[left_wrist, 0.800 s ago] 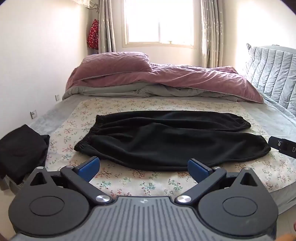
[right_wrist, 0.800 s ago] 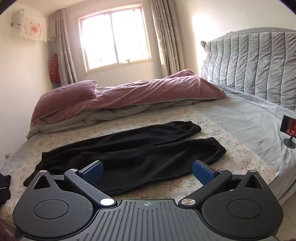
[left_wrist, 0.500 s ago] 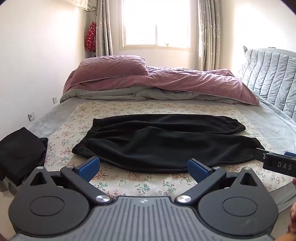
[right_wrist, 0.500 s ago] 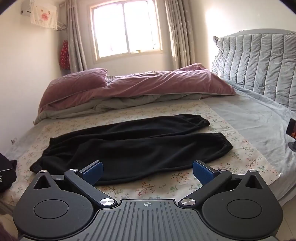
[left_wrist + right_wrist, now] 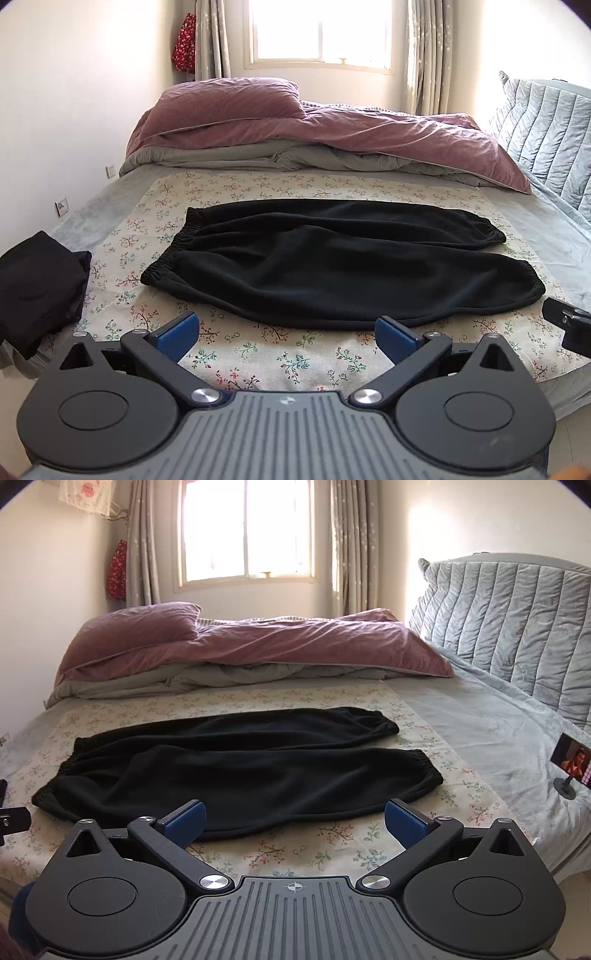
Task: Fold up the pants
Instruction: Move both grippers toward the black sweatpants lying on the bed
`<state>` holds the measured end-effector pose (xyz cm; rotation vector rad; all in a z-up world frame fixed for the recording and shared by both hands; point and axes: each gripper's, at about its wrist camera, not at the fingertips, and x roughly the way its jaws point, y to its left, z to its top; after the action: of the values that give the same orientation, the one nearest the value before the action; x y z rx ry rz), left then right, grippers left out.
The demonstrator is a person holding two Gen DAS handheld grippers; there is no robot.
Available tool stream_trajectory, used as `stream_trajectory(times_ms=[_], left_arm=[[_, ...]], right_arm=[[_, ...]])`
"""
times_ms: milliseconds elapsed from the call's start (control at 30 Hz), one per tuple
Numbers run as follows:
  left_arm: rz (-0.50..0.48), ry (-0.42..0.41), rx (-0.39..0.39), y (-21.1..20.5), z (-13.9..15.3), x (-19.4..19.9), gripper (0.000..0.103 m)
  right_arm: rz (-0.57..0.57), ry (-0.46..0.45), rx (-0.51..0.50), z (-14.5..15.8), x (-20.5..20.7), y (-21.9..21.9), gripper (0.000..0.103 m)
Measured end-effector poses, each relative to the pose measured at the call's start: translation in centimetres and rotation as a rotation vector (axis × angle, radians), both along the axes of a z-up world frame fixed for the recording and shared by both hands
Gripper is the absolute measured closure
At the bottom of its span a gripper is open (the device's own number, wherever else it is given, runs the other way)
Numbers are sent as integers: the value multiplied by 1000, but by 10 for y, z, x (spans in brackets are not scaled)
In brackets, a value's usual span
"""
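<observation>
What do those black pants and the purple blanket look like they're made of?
The pants look like soft fleece: matte, fuzzy, light-swallowing black, with gathered elastic at waist and cuffs. The blanket looks like velvet or velour: a soft sheen along its creases. Neither can be told for sure.

Bed (image 5: 546, 240) with floral sheet (image 5: 258, 350), black pants (image 5: 332, 266), mauve duvet (image 5: 332, 136)

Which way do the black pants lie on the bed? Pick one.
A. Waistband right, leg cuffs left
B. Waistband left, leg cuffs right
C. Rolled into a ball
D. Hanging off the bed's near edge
B: the black pants lie spread flat on the floral sheet, with the elastic waistband at the left end and both cuffs at the right.
</observation>
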<state>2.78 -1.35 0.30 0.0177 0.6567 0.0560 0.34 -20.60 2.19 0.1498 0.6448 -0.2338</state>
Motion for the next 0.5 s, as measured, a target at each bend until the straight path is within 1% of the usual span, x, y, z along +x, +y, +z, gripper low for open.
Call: stream_trajectory(times_ms=[100,267,500], left_arm=[[-5,10,-12,-5,0,3,0],[-27,43,-19,-13,-2,6,0],[-41,68,-19,-5,-4,16,0]], right_arm=[[-26,33,0,-4,2,-6,0],[-67,28,-13,-1,-1,-13,0],[-85,51,-33,-4,4,-15,0]])
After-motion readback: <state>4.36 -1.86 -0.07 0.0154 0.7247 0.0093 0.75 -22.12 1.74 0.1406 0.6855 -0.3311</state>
